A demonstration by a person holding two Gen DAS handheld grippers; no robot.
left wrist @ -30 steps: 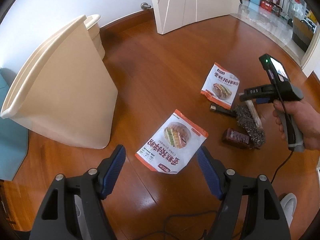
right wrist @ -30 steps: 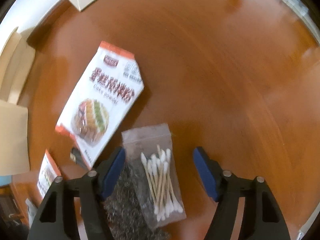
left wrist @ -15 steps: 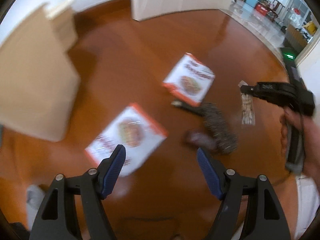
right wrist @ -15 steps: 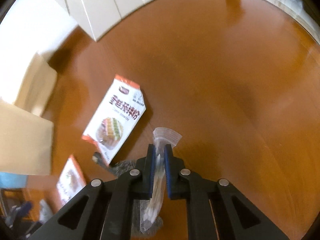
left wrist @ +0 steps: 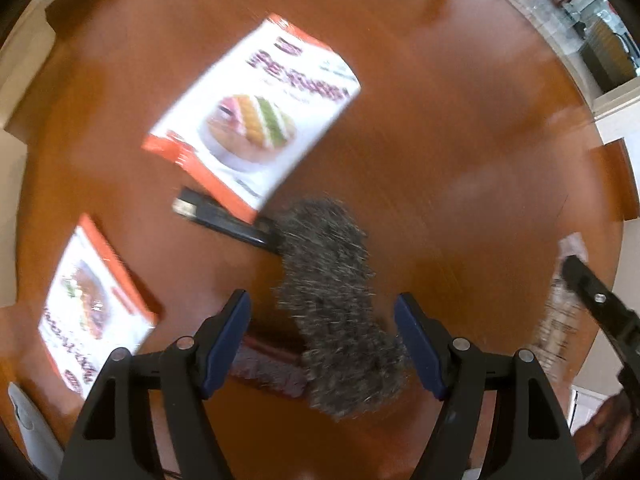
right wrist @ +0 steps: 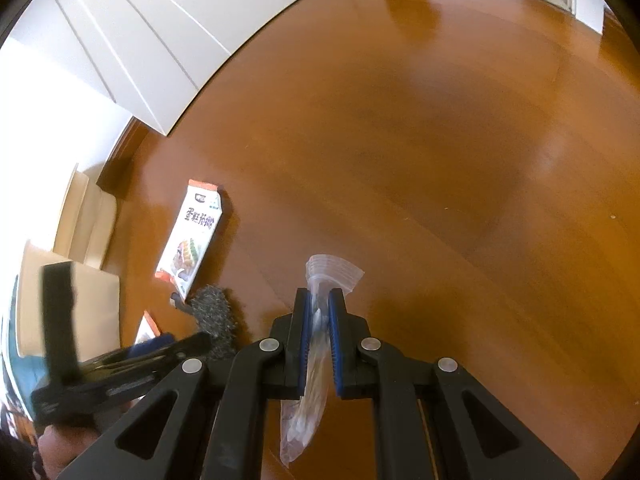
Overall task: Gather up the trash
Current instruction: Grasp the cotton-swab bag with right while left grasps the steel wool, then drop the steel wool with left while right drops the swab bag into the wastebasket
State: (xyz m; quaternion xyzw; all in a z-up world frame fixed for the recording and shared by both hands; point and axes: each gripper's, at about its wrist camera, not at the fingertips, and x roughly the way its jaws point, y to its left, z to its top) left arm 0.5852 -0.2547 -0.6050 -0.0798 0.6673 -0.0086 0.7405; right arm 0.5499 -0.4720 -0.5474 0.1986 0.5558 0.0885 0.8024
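My right gripper (right wrist: pixel 319 326) is clamped on the clear zip bag (right wrist: pixel 320 292), lifted off the wood floor (right wrist: pixel 440 160). My left gripper (left wrist: pixel 322 344) has jaws spread wide, w/ the steel-wool scrubber (left wrist: pixel 336 300) between them; can't tell if touching. Cake-powder pouch (left wrist: pixel 256 108) lies beyond it, 2nd pouch (left wrist: pixel 92 304) at left, brown wrapper (left wrist: pixel 268 364) beside the scrubber.

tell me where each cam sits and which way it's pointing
Left wrist: on the left gripper, looking down at the floor; its open fingers frame the steel wool.
Right wrist: on the right gripper, looking along the floor toward a white door; shut on the swab bag.
Shared: steel wool, cake-mix pouch, both grippers.
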